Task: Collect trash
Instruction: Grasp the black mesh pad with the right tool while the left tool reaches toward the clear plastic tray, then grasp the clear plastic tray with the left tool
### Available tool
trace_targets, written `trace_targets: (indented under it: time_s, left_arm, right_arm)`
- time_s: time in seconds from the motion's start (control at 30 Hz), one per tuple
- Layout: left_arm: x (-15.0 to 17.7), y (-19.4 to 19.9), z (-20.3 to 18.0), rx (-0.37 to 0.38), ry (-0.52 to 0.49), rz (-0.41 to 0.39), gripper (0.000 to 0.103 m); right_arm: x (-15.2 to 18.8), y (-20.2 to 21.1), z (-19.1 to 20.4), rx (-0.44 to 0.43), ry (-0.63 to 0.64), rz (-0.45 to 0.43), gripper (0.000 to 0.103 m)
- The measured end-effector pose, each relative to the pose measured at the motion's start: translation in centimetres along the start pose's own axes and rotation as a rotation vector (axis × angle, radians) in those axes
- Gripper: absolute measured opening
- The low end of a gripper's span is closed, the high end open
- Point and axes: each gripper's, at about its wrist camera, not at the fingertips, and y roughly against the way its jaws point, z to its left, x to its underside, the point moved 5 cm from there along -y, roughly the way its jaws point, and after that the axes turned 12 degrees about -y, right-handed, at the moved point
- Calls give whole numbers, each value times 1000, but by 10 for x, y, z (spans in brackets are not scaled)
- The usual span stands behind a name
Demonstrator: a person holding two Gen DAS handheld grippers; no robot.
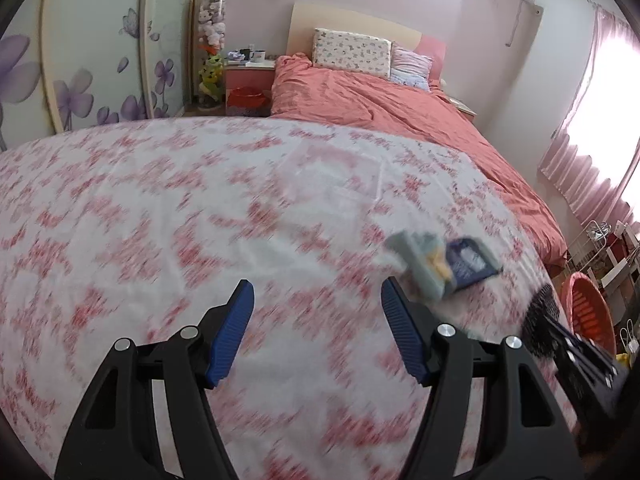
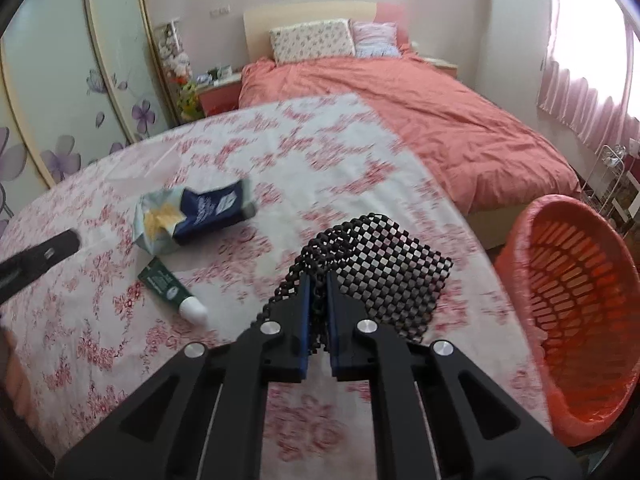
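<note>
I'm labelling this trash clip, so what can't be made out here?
- Blue packet: print blurred in both wrist views.
- Green tube: label too small; the left wrist view misses it.
- Orange basket: inside turned away, right view; cut off by the left view's edge.

Tablecloth (image 1: 160, 220) motion-blurred; crumpled packet (image 1: 424, 268) smeared; basket (image 1: 586, 312) cut by frame edge.

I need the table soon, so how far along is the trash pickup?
Done: nothing shows inside the orange basket yet, though its bottom is hidden. In hand: the right gripper is clamped on the black mesh mat. The left gripper is open and empty. Left: the blue packet, the crumpled wrapper and the green tube lie on the floral tablecloth.
</note>
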Motion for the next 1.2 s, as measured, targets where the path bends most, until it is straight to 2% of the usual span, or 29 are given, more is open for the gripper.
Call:
trace_targets:
  time_s: [0.17,0.27,0.43,0.53,0.6,0.63,0.67,0.7,1.0,1.2]
  left_arm:
    - [-43,-23,-21,-20,-43,-18,58]
    - [-62,-47,-32,-46,-81,10,51]
    - [-66,-76,-37,-76,-122,76,45]
    - [-63,-90,-36,-99,-133,115,37]
    - [-60,-99,-35,-94,-132,152,22]
    - [-60,-97,-35,-106,-137,142,20]
    - [-60,-96,-36,-104,-144,139,9]
    - [-59,-95,-36,-85,-142,147,6]
    - [-51,-43,-27,-15,-102,65,4]
    - [-44,-1,-32,11,-119,17,4]
  right_arm:
    - [-7,5,-18,-17,-42,-7,8]
    - [-9,4,-27,-31,-69,-1,8]
    - [-12,3,-32,-60,-96,5,8]
    - [-12,2,-34,-67,-100,8,8]
    - [-11,2,-34,-70,-102,13,8]
    - [-10,2,-34,-70,-102,14,8]
    - [-9,2,-35,-69,-100,15,8]
    - [-9,2,-35,-67,-98,15,8]
    - [-8,26,-39,-80,-104,-13,8]
    - [-6,55,-38,-106,-110,-41,8]
